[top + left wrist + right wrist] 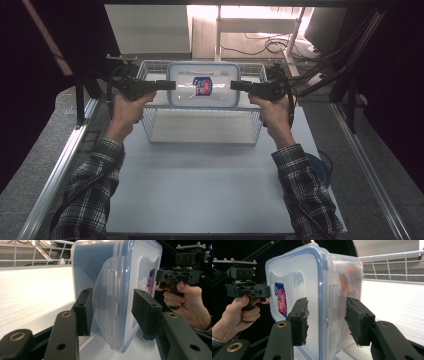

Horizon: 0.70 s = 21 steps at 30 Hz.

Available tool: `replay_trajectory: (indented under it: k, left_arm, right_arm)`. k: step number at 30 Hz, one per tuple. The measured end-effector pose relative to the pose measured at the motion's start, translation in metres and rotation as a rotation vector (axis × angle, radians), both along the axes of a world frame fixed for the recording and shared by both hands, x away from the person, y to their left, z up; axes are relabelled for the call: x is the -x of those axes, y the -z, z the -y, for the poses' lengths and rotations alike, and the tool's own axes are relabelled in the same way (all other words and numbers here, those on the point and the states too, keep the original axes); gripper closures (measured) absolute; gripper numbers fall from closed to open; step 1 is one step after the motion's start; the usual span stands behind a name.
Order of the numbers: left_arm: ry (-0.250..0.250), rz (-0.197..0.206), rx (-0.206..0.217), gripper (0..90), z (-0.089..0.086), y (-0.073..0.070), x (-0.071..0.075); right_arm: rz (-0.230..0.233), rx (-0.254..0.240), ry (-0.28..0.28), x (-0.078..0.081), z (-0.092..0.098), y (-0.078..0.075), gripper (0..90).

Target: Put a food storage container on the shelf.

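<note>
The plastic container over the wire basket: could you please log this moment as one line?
thing: plastic container, lid on | left gripper: jaws clamp its left end | right gripper: jaws clamp its right end | place: above wire basket

Glossy clear plastic container (203,85), white wire-metal basket (202,131), matt black gripper pads (301,320)

A clear plastic container (203,85) with a blue-rimmed lid and red-and-blue label sits between black jaws, above a white wire basket (202,131); sleeves (305,187) are black-and-white plaid.
</note>
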<state>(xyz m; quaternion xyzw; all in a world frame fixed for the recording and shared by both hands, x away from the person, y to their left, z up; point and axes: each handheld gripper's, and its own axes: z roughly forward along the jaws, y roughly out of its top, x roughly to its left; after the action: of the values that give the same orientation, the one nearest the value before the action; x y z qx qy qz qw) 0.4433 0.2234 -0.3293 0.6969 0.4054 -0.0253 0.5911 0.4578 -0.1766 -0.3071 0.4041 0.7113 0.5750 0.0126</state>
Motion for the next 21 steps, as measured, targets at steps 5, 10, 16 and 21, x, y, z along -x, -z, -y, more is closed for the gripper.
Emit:
replay_trajectory:
  k: [5, 10, 16, 21]
  left_arm:
    - [-0.027, 0.039, -0.04, 48.4, 0.005, -0.001, 0.004]
    - [-0.046, 0.061, -0.057, 45.1, 0.007, 0.0, 0.004]
    - [-0.051, 0.06, -0.085, 40.5, 0.011, 0.002, 0.001]
    - [-0.054, 0.047, -0.069, 37.7, 0.011, 0.006, -0.002]
  right_arm:
    - [0.013, 0.018, 0.011, -0.001, -0.004, 0.0, 50.8]
    - [0.023, 0.022, 0.022, -0.002, -0.006, 0.0, 50.0]
    - [0.037, 0.03, 0.035, -0.004, -0.008, 0.001, 48.4]
    - [0.057, 0.093, 0.062, -0.003, -0.013, 0.003, 49.0]
